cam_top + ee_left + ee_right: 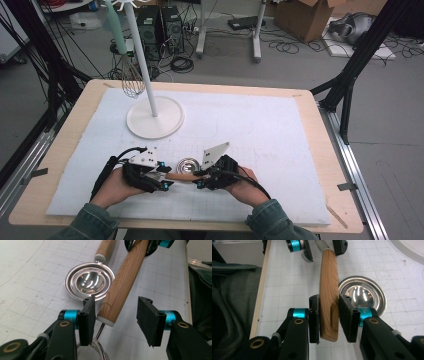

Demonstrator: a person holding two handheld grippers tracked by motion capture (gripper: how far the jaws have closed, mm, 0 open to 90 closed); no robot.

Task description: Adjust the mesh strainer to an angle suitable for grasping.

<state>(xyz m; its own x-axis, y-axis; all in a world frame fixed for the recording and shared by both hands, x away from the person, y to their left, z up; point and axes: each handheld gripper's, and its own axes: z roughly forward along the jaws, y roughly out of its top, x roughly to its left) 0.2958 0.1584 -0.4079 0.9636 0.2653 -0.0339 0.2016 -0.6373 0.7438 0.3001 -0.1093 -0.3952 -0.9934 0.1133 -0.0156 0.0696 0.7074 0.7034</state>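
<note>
While right tool (329,317) pinches the strainer's stiff, light wooden handle (328,290), left tool (116,316) stands spread around its ferrule end; steel bowl (90,281) at 11 o'clock.

A light wooden tabletop (70,150) carried a white gridded foam mat (260,130) that covered nearly its whole surface, leaving a bare wooden margin on every side. On the mat, toward the far left, stood the round white base of a stand (155,117), its thin pole rising upright. Near the front edge, at mid-width, a small polished steel dish (188,164) rested directly on the mat.
</note>
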